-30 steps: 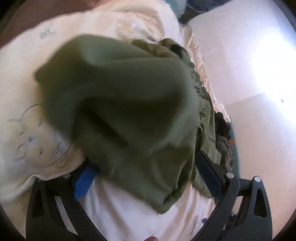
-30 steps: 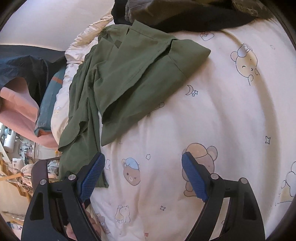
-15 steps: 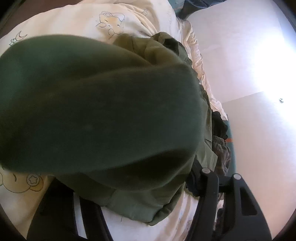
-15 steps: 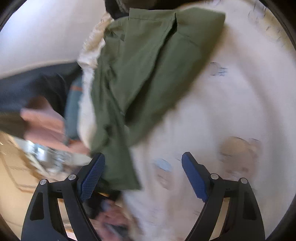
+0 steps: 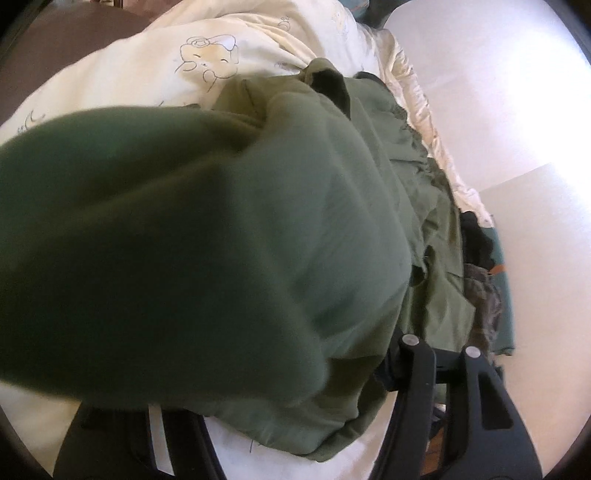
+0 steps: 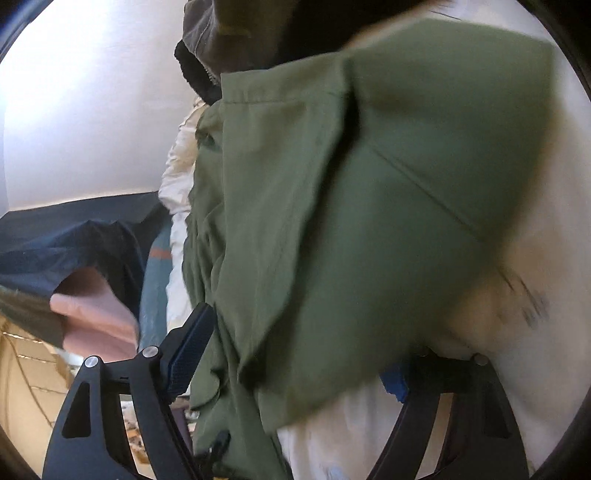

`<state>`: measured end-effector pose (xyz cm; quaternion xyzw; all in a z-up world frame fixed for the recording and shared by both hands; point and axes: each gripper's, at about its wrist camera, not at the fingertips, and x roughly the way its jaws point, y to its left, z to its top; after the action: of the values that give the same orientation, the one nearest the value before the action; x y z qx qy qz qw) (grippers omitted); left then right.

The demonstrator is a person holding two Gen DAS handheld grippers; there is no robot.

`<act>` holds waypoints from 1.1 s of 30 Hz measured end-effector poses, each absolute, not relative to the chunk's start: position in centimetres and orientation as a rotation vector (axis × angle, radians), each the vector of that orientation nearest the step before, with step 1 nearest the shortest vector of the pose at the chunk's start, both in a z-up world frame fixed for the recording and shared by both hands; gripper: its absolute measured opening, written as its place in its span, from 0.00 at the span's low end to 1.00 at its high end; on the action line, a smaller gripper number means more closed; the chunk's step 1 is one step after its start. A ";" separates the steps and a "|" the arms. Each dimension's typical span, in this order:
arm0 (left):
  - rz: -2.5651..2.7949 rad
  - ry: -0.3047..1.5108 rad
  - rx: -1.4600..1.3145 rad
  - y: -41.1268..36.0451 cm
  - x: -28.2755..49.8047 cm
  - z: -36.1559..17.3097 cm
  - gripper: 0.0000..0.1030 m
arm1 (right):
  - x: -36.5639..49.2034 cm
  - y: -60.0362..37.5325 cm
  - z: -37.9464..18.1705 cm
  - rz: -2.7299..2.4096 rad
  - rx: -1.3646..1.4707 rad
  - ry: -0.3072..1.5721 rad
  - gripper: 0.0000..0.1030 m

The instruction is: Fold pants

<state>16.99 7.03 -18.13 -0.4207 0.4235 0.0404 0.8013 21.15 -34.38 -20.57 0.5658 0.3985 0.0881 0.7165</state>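
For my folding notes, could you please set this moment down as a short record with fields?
garment: green pants, partly folded
surface: cream cartoon-print duvet
left gripper: jaws closing, green fabric draped over them, pads hidden
right gripper: jaws closing, pants edge between them, blue pad not yet pressing
nearby: dark clothes pile beyond the pants

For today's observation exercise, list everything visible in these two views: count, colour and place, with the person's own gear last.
pants: one, olive green, spread over the quilt, part lifted close to the left camera
quilt: one, cream with cartoon bears, under the pants
dark clothes: a heap, black and grey, beyond the pants
navy garment: one, at the quilt's left side in the right view
pink cloth: one, below the navy garment
left gripper: black, jaws closing, pants between them
right gripper: black with blue pads, jaws closing, pants edge between them
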 end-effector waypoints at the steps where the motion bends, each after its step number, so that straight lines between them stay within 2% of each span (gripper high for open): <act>1: 0.090 0.916 -0.895 7.0 17.2 -18.1 0.41 | 21.7 -34.3 -20.5 0.176 1.242 0.876 0.77; 2: 0.093 0.925 -0.892 6.9 17.3 -18.1 0.24 | 22.3 -34.2 -20.5 0.156 1.236 0.870 0.74; 3: 0.098 0.931 -0.894 7.0 17.3 -18.1 0.14 | 22.8 -34.2 -20.5 0.113 1.226 0.877 0.60; 4: 0.096 0.921 -0.903 7.2 17.2 -17.8 0.10 | 22.9 -34.1 -20.5 0.069 1.202 0.896 0.33; 6: 0.093 0.907 -0.887 7.7 16.6 -17.3 0.05 | 23.1 -33.6 -19.9 0.060 1.151 0.922 0.11; 9: 0.076 0.857 -0.814 7.2 16.2 -15.3 0.04 | 22.7 -32.6 -17.2 0.099 1.041 0.896 0.06; 16: 0.072 0.851 -0.900 6.9 14.1 -12.9 0.03 | 20.6 -32.1 -13.2 0.110 1.019 0.858 0.05; 27: 0.067 0.889 -0.928 10.3 11.7 -11.5 0.02 | 12.6 -32.6 -11.3 0.087 1.048 0.884 0.05; 33: 0.047 0.963 -0.920 9.6 4.4 -10.2 0.02 | 5.0 -32.2 -11.6 0.061 1.088 0.933 0.05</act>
<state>4.42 9.56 -10.25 -0.4267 0.4468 0.0218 0.7860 5.00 -32.18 -11.64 0.4984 0.4276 0.0281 0.7537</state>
